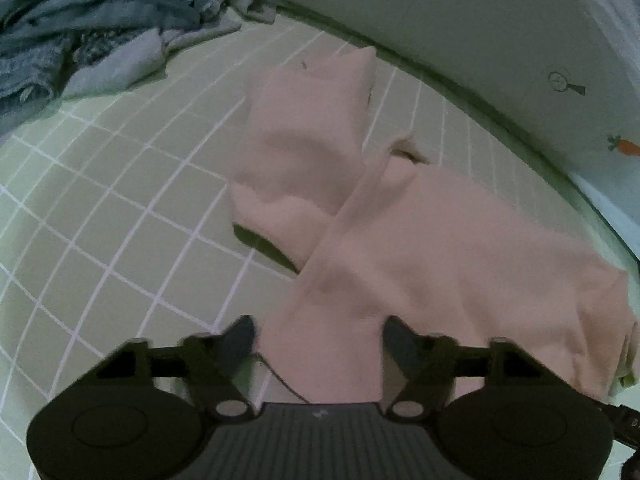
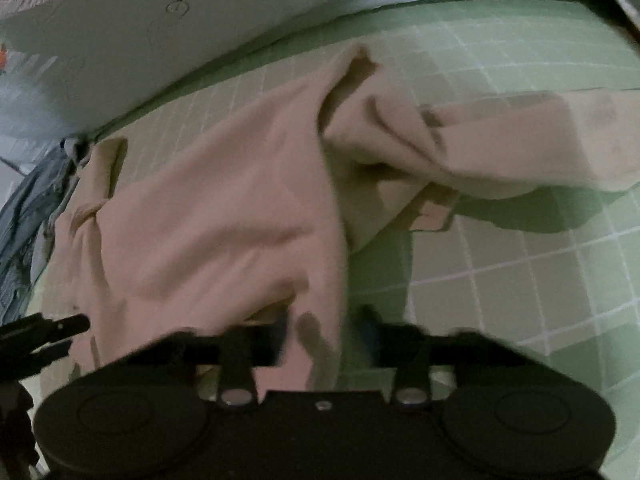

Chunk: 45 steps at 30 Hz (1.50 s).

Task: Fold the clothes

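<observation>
A pale pink garment [image 1: 440,240] lies spread on the green checked cloth [image 1: 120,200], with one sleeve [image 1: 308,128] stretched toward the far edge. My left gripper [image 1: 320,340] stands open with the garment's near edge between its fingers. In the right wrist view the same garment [image 2: 208,216] is rumpled, with a sleeve [image 2: 540,140] raised off the cloth to the right. My right gripper [image 2: 328,336] is open too, with a fold of the garment's edge between its fingers. The view is blurred by motion.
A heap of blue denim and grey clothes [image 1: 100,32] lies at the far left. A white wall with small printed motifs [image 1: 500,40] borders the surface behind. The left gripper's body [image 2: 40,336] shows at the left edge of the right wrist view.
</observation>
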Each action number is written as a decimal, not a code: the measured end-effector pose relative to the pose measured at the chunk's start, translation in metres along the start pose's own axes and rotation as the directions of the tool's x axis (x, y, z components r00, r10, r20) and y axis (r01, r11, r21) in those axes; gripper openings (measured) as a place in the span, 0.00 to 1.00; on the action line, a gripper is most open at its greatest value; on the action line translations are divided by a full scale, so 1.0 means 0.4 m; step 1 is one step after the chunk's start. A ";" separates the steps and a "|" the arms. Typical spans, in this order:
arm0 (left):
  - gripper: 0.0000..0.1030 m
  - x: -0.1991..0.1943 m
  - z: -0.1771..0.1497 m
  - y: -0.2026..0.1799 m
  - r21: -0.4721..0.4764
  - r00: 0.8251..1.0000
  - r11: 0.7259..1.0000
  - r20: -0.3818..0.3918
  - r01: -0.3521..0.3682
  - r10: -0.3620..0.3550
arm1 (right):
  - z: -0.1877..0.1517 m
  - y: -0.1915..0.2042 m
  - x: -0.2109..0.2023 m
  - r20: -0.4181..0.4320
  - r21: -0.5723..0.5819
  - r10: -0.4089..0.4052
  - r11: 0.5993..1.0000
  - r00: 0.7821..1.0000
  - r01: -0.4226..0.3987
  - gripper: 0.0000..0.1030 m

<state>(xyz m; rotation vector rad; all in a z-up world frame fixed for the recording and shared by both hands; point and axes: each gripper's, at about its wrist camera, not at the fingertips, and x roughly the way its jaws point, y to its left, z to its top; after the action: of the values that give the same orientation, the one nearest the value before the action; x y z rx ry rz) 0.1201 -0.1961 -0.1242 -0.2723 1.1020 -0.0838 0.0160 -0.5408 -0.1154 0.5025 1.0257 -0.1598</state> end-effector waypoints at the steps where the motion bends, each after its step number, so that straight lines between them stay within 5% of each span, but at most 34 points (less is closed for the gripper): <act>1: 0.07 0.000 -0.001 0.001 -0.004 1.000 1.000 -0.001 0.006 -0.006 | -0.003 -0.002 -0.012 0.013 -0.004 0.003 1.000 1.000 -0.003 0.06; 12: 0.03 -0.234 -0.099 0.059 0.033 0.994 0.999 0.106 -0.012 0.009 | -0.069 -0.042 -0.234 0.177 0.004 0.043 0.999 0.983 -0.044 0.05; 18: 0.04 -0.338 -0.247 0.109 0.004 0.999 0.999 0.026 -0.042 0.042 | -0.197 -0.044 -0.280 0.062 -0.110 0.015 0.994 0.998 -0.008 0.05; 23: 0.11 -0.311 -0.321 0.123 0.016 0.993 0.998 -0.096 -0.062 0.063 | -0.250 -0.097 -0.213 -0.086 -0.014 -0.001 1.000 0.996 -0.001 0.08; 24: 0.14 -0.315 -0.317 0.116 0.038 0.994 0.997 -0.091 -0.063 0.067 | -0.249 -0.101 -0.212 -0.087 0.000 0.002 1.000 0.996 -0.002 0.10; 26: 0.42 -0.328 -0.300 0.097 0.089 0.995 0.993 -0.060 -0.073 0.079 | -0.233 -0.093 -0.222 -0.050 -0.006 -0.002 1.000 0.999 0.002 0.31; 29: 0.79 -0.341 -0.269 0.078 0.126 0.996 0.988 0.000 -0.092 0.092 | -0.198 -0.084 -0.244 0.042 -0.046 -0.036 0.998 0.998 0.038 0.50; 31: 0.88 -0.342 -0.240 0.060 0.142 0.993 0.983 0.036 -0.118 0.114 | -0.166 -0.071 -0.253 0.125 -0.074 -0.069 0.994 0.990 0.078 0.73; 32: 0.91 -0.340 -0.224 0.050 0.151 0.991 0.980 0.053 -0.133 0.127 | -0.149 -0.069 -0.257 0.166 -0.084 -0.080 0.992 0.983 0.095 0.84; 35: 0.94 -0.321 -0.162 0.027 0.177 0.985 0.971 0.085 -0.162 0.149 | -0.088 -0.059 -0.251 0.258 -0.108 -0.106 0.984 0.960 0.138 0.92; 40: 0.94 -0.274 -0.040 -0.017 0.209 0.982 0.966 0.141 -0.152 0.124 | 0.040 -0.055 -0.206 0.310 -0.115 -0.122 0.980 0.943 0.164 0.93; 45: 0.95 -0.204 0.096 -0.074 0.257 0.977 0.956 0.189 -0.141 0.093 | 0.151 -0.060 -0.126 0.278 -0.079 -0.111 0.987 0.954 0.138 0.93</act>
<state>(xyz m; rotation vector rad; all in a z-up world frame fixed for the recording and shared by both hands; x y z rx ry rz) 0.1192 -0.2013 -0.0294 0.0313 0.9165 -0.1008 0.0283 -0.5954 -0.0553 0.3159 0.7898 -0.2822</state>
